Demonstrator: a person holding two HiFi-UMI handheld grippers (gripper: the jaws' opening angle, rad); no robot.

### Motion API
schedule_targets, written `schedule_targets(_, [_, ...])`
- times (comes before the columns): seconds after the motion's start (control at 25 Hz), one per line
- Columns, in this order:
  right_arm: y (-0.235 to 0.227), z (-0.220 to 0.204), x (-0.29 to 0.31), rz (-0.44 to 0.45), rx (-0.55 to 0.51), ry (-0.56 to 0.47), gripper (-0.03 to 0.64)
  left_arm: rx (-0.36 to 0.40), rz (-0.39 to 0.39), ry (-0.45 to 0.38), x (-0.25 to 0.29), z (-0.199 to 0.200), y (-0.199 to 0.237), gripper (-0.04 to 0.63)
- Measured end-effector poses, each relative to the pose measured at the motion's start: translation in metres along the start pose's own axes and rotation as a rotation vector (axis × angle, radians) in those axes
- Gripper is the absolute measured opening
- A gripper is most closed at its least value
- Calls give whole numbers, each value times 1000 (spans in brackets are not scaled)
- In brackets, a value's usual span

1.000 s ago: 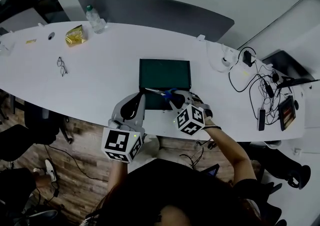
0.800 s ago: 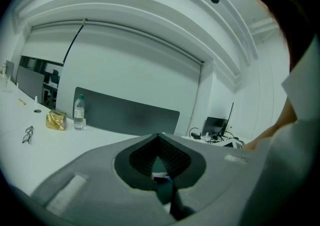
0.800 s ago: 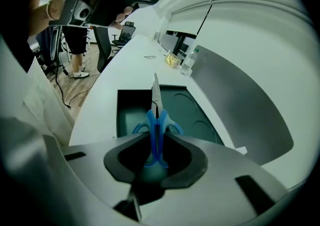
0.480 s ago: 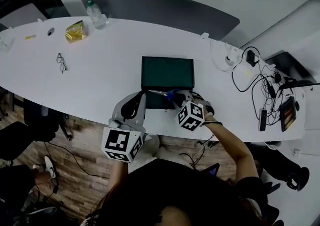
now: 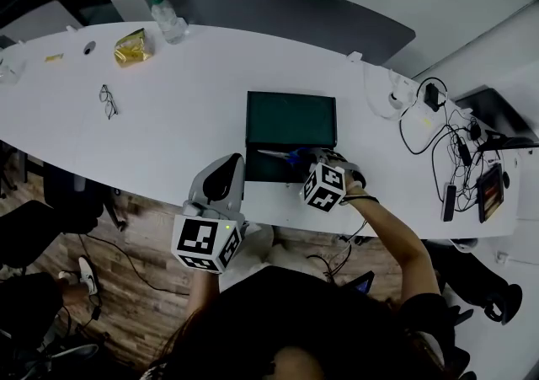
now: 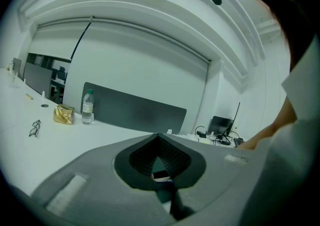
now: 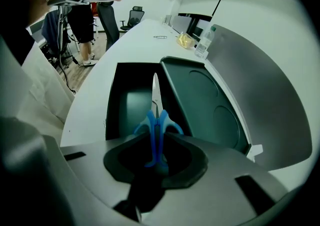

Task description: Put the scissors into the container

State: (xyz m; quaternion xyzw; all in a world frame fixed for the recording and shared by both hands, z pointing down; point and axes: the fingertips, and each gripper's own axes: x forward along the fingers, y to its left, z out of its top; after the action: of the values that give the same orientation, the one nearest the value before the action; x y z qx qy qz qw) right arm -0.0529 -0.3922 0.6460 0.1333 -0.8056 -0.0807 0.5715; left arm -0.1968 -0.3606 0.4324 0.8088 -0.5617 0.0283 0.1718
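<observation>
Our right tongs [image 5: 305, 158], clamped on the blue handles of the scissors [image 5: 280, 154], have sunk toward the open container [image 5: 290, 117] near the worktop's [image 5: 168, 117] near edge. The blade points over its tray, so release looks close. Our left tongs [image 5: 229, 166] sit closed and empty, just left.

Head camera looks steeply down on long white desk [image 5: 168, 117]; right tool [image 7: 156, 142] camera, close in, shares its dark green rectangular container [image 5: 290, 117].

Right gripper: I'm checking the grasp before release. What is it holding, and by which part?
The right gripper holds the scissors by their blue handles, blades pointing ahead.
</observation>
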Motion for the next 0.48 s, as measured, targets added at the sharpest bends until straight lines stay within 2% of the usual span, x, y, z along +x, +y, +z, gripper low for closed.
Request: schedule_targets(0.48, [4,-9,18,77,4,88,89,-27,11,31,3,-13,8,11])
